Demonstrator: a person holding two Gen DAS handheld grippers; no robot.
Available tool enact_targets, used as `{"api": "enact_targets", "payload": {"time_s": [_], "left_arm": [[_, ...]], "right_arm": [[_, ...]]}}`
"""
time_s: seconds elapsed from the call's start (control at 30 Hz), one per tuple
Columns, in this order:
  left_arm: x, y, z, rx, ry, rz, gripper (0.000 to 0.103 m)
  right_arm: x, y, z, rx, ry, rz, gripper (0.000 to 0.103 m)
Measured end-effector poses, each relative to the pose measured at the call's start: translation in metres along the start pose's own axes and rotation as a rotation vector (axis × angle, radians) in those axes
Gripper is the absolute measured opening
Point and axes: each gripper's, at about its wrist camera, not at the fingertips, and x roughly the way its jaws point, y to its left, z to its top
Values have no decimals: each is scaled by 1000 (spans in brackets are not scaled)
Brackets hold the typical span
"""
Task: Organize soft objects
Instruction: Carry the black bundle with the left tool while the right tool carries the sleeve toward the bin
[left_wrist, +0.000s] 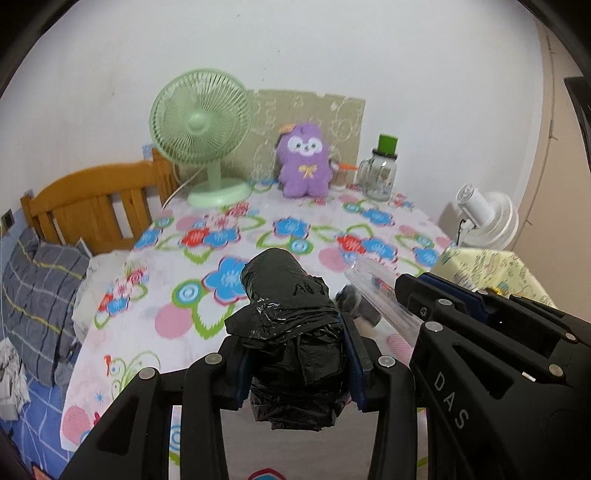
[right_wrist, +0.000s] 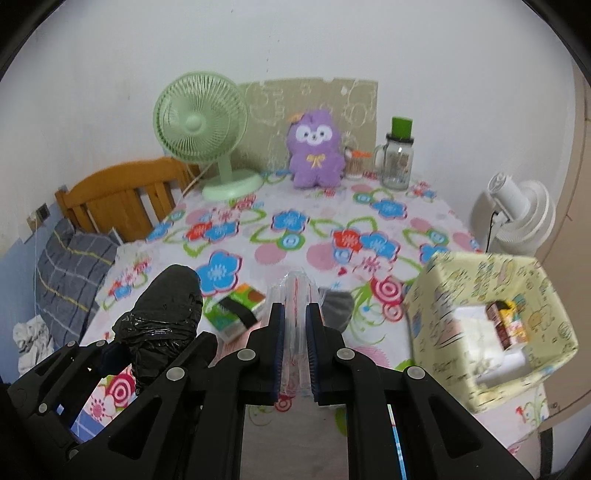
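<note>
Over the floral bench (right_wrist: 295, 236), the left gripper (left_wrist: 295, 363) clamps a black roll (left_wrist: 291, 332) and the right gripper (right_wrist: 295, 332) pinches what looks like a clear packet (right_wrist: 295, 291); carry both level to the box (right_wrist: 491, 328) alongside.

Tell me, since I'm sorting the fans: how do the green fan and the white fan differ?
The green fan stands on the flowered table, beside the purple plush; the white fan stands off the table's right edge. The green fan faces the camera; the white fan shows its back, motor housing foremost. Both have round grilles.
</note>
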Motion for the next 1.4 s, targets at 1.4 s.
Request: {"api": "enact_targets", "payload": {"time_s": [1.4], "left_arm": [[-24, -130, 47, 42, -116, -24, 42]], "right_arm": [[-62, -129, 40, -7, -124, -1, 14]]}}
